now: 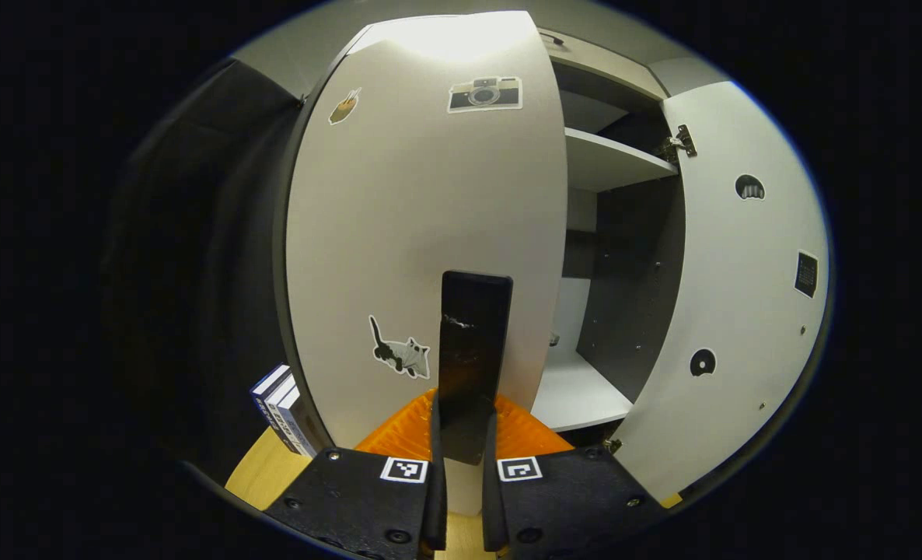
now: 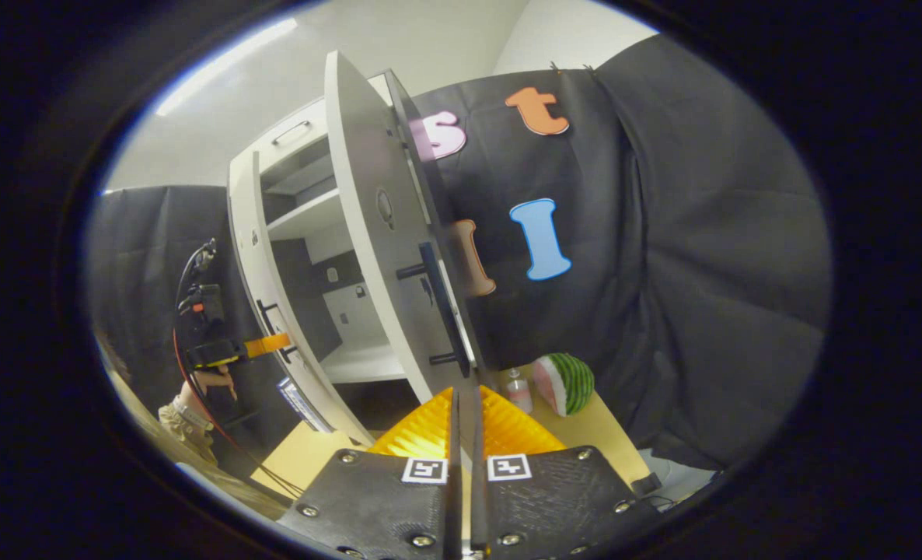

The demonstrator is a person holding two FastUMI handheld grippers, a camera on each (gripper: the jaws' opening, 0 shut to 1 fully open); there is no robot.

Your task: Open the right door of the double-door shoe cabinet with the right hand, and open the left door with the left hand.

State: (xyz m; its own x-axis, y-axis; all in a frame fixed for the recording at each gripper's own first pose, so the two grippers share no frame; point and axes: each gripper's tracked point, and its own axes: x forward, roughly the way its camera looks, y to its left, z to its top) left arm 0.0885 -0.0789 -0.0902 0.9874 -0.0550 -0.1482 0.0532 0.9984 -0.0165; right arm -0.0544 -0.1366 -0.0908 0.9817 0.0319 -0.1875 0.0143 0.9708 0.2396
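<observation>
The shoe cabinet (image 2: 305, 233) is seen standing on the bench (image 2: 601, 428) with both doors swung out, so the step in hand is judged to be the last of the pull on each side. The left door (image 1: 422, 233) is seen face-on in the left gripper view, well away from the cabinet front, and the right door (image 2: 368, 218) is seen edge-on in the right gripper view, about square to the shelves (image 1: 612, 159). The left gripper (image 1: 461, 435) has its jaws pinched on the left handle (image 1: 473, 342), a dark vertical bar; the pull is best kept along the hinge arc, the wrist turned with the door, so the bar is not twisted. The right gripper (image 2: 463, 435) has its jaws pressed nearly together just below the right handle (image 2: 441, 307); whether the bar's lower end is actually gripped cannot be told. A watermelon slice (image 2: 562, 383) and a small bottle (image 2: 518, 389) sit near the right door's swing and should be cleared. Books (image 1: 282, 408) stand beside the left door. Stickers are seen: a camera (image 1: 484, 93), a cat (image 1: 400, 351). No brand or writing can be read.
</observation>
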